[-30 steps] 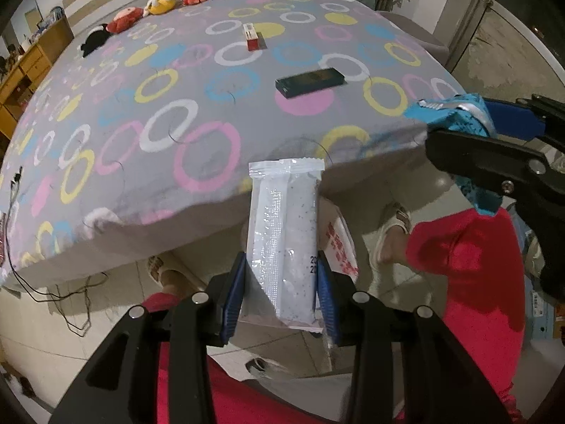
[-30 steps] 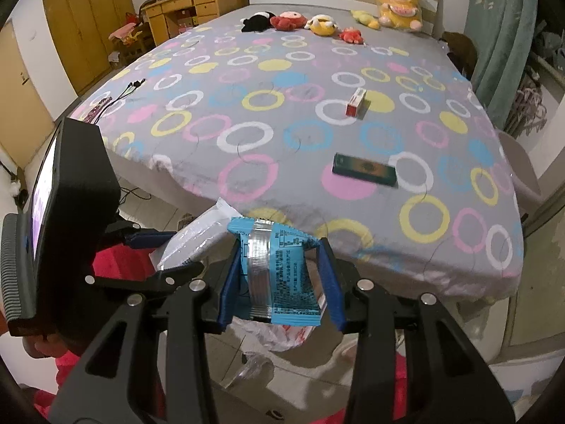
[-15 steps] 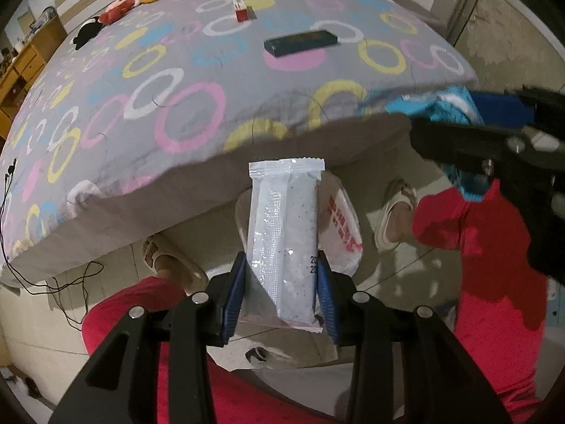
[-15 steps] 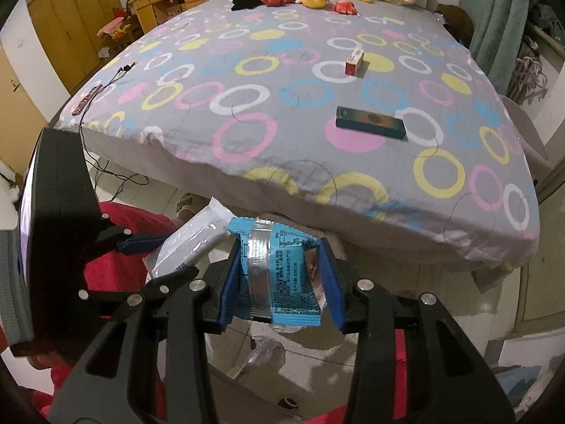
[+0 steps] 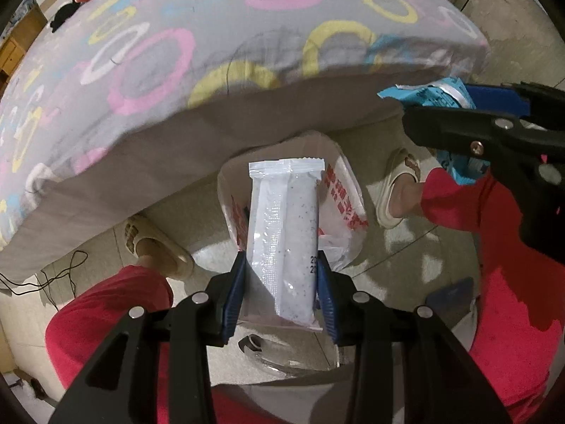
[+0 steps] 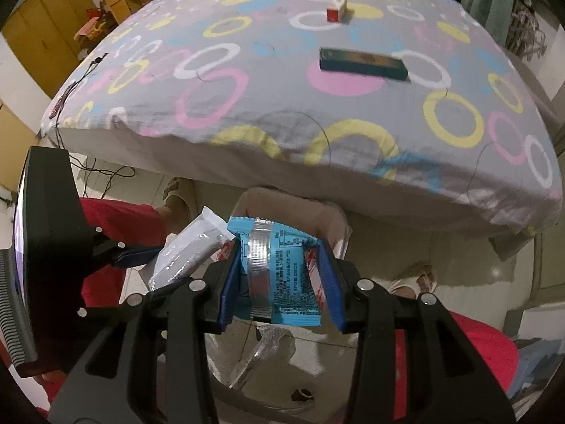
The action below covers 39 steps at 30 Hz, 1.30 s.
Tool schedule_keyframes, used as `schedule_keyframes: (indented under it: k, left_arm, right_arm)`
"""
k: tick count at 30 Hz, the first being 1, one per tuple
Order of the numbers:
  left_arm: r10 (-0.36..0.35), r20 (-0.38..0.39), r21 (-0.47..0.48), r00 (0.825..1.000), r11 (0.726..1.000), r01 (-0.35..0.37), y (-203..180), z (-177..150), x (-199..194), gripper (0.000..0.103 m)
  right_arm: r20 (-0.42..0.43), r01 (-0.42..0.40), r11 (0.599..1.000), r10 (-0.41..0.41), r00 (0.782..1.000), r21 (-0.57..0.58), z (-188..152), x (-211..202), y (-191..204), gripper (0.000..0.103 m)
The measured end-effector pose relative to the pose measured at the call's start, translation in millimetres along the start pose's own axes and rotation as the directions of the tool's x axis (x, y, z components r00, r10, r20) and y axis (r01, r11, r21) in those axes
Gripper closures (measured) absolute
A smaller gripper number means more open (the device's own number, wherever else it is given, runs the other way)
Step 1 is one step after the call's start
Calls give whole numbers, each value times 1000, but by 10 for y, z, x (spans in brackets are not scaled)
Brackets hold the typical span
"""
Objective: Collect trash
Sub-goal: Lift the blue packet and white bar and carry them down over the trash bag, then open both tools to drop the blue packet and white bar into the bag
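Left tongs (image 5: 280,293) are clenched on a white speckled wrapper (image 5: 284,233) at frame center, above the open plastic bag (image 5: 348,208) on the floor. Right tongs (image 6: 280,284) are clenched on a blue wrapper (image 6: 282,265), lower center. A dark box (image 6: 363,63) lies on the bed (image 6: 247,106), upper frame.

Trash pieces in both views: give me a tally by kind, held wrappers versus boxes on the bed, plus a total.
Wrappers held: 2, the white wrapper in the left tool and the blue wrapper in the right tool.
Boxes on the bed: 2, the dark flat box and the small red and white box.
Total: 4.
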<state>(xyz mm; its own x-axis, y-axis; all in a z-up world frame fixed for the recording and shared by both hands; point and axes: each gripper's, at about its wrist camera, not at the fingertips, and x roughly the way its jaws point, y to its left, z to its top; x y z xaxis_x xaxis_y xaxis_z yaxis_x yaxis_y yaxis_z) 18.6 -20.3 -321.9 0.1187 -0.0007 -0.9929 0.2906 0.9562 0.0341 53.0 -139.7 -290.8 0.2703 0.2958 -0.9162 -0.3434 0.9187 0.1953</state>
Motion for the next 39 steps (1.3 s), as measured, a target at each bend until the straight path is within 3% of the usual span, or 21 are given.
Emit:
schedule_keyframes:
  k: [16,39]
  left_arm:
    - [12,-132,42,991,999,-6,44,283,802,65]
    - [-11,-297,22,955,1000,19,76,386,1749,65]
  right_arm:
    - [-105,16,995,-5,995,99,16,873,-262,62]
    - [-271,26,971,41,962,238,-43,2132,-497,62]
